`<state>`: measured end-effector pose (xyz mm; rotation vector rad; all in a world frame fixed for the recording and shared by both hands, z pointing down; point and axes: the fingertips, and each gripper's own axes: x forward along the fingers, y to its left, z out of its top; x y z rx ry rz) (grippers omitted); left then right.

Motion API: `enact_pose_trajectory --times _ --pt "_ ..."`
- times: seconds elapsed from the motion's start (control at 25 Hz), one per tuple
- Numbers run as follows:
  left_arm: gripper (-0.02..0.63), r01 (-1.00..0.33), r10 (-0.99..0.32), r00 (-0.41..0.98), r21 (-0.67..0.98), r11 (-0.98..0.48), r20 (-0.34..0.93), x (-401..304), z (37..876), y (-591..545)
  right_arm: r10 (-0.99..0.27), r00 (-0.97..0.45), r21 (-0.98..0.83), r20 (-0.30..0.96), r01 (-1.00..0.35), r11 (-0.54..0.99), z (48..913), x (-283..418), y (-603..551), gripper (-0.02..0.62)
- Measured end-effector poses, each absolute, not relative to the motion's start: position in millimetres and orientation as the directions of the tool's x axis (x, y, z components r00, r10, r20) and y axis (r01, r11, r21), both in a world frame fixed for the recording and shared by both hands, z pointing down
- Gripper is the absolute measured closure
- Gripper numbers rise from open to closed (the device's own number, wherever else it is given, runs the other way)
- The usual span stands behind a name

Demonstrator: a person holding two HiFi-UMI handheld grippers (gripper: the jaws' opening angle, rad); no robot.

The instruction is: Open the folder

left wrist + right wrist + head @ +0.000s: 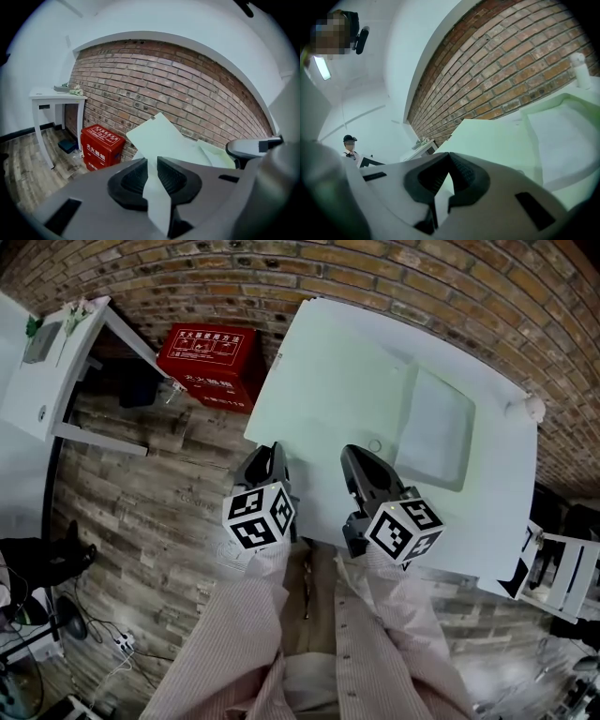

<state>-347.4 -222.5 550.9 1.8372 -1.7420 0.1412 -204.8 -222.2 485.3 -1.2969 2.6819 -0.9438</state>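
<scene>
A pale green folder (328, 381) lies spread open on the white table (506, 502), its left cover (161, 133) reaching past the table's left edge and its right half (436, 427) flat. My left gripper (275, 448) sits at the near edge of the left cover. In the left gripper view this gripper (151, 166) stands open, with a gap between its pads and the green sheet showing through it. My right gripper (349, 454) is at the folder's near edge by the middle. Its fingertips meet, so this gripper (449, 157) is shut; I cannot tell whether a sheet is nipped.
A red box (211, 362) stands on the wooden floor against the brick wall, left of the table. A white desk (56, 362) is farther left. A small white object (532, 409) sits at the table's far right corner. A person (349, 145) stands far off.
</scene>
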Motion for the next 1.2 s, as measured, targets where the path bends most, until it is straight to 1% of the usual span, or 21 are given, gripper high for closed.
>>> enact_pose_trajectory --times 0.52,0.76,0.88,0.96,1.04,1.08,1.2 --pt "0.523 -0.944 -0.849 0.081 0.313 0.102 0.522 -353.6 570.0 -225.1 -0.714 -0.653 -0.539 0.251 -0.707 0.458 496.3 -204.2 -220.2 0.591" --pt "0.512 -0.956 -0.838 0.049 0.268 0.118 0.543 -356.0 573.6 -225.9 -0.711 -0.656 -0.544 0.255 -0.705 0.455 499.2 -203.8 -221.7 0.591" --pt "0.502 -0.968 -0.832 0.009 0.213 0.132 0.555 -358.1 575.2 -226.6 -0.707 -0.658 -0.548 0.259 -0.703 0.453 500.9 -204.2 -222.9 0.591" --pt "0.485 -0.978 -0.827 -0.044 0.147 0.151 0.561 -362.2 575.7 -227.3 -0.705 -0.659 -0.551 0.26 -0.701 0.452 502.0 -204.8 -223.7 0.591" --pt "0.434 -0.987 -0.818 -0.094 0.055 0.151 0.567 -365.1 575.0 -228.3 -0.704 -0.66 -0.555 0.261 -0.7 0.45 502.5 -205.1 -224.4 0.591" --pt "0.434 -0.991 -0.816 -0.103 0.012 0.134 0.569 -364.2 574.2 -229.3 -0.704 -0.661 -0.556 0.261 -0.699 0.45 502.6 -205.1 -224.6 0.591" --pt "0.476 -0.996 -0.815 -0.088 -0.08 0.051 0.573 -357.5 572.3 -233.0 -0.703 -0.662 -0.558 0.261 -0.697 0.45 503.4 -204.6 -225.7 0.591"
